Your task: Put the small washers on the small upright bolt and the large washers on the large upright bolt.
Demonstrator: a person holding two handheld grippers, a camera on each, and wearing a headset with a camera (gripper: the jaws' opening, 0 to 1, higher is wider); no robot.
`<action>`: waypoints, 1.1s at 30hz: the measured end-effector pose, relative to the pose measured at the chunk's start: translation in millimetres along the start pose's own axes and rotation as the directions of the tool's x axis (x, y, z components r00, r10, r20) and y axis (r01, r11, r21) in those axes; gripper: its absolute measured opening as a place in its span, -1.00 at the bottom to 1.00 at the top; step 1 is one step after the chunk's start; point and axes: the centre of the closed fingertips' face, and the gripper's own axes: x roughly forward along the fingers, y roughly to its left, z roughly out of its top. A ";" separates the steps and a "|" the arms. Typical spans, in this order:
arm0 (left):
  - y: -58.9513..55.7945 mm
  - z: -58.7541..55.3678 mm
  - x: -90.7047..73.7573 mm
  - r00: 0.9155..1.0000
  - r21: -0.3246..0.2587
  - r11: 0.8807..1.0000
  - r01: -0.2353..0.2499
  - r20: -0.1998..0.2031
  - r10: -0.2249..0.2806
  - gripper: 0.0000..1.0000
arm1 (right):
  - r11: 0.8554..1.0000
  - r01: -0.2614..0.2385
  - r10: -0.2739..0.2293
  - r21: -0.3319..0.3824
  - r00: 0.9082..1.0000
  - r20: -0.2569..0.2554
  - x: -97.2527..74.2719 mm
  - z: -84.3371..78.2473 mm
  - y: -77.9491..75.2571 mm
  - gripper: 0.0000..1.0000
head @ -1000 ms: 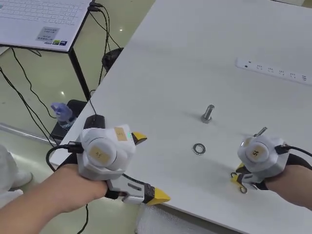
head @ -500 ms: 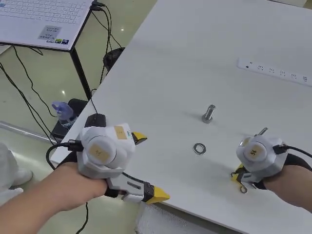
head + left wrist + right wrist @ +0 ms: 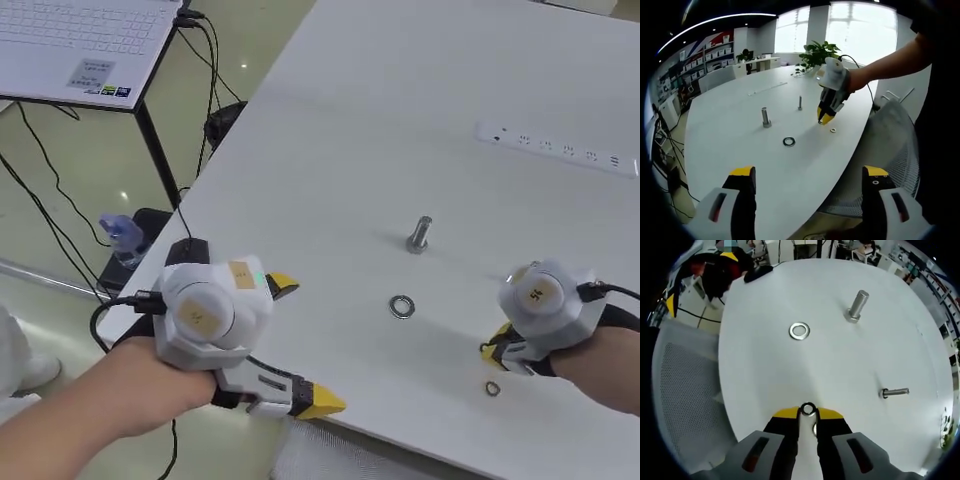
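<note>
The left tongs [image 3: 808, 172], made of white and grey plastic with yellow tips, are spread wide apart and hold nothing. In the head view they sit at the lower left of the frame, over the near edge of the table, in a person's hand. The right tongs [image 3: 808, 416] look the same. They are pressed close together and pinch a small washer [image 3: 808, 408], a tiny shiny metal ring that stands on its edge between the yellow tips. A second small washer [image 3: 492, 388], just like it, lies flat on the table right under those tips, at the lower right of the head view.

The large washer [image 3: 402, 306] is a bigger flat ring of grey metal. It lies flat near the middle of the head view, between the two tongs. Just above it in that frame stands the large bolt [image 3: 419, 235], a thick silver metal post with its wide head down on the table. The small bolt [image 3: 895, 392] is a thin silver post at the right of the right gripper view, well apart from the large bolt.

The table [image 3: 350, 120] is smooth and white with a rounded edge. A long white plastic power strip [image 3: 555, 150] lies at the upper right of the head view. A white laptop [image 3: 80, 40] sits at the upper left. A grey mesh chair back [image 3: 685, 390] shows at the left of the right gripper view.
</note>
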 end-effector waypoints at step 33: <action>-1.9 10.1 11.5 1.000 0.005 1.000 0.008 -0.006 -0.008 0.77 | 0.992 0.101 -0.100 0.072 0.995 -0.011 -57.4 -15.9 -85.4 -0.74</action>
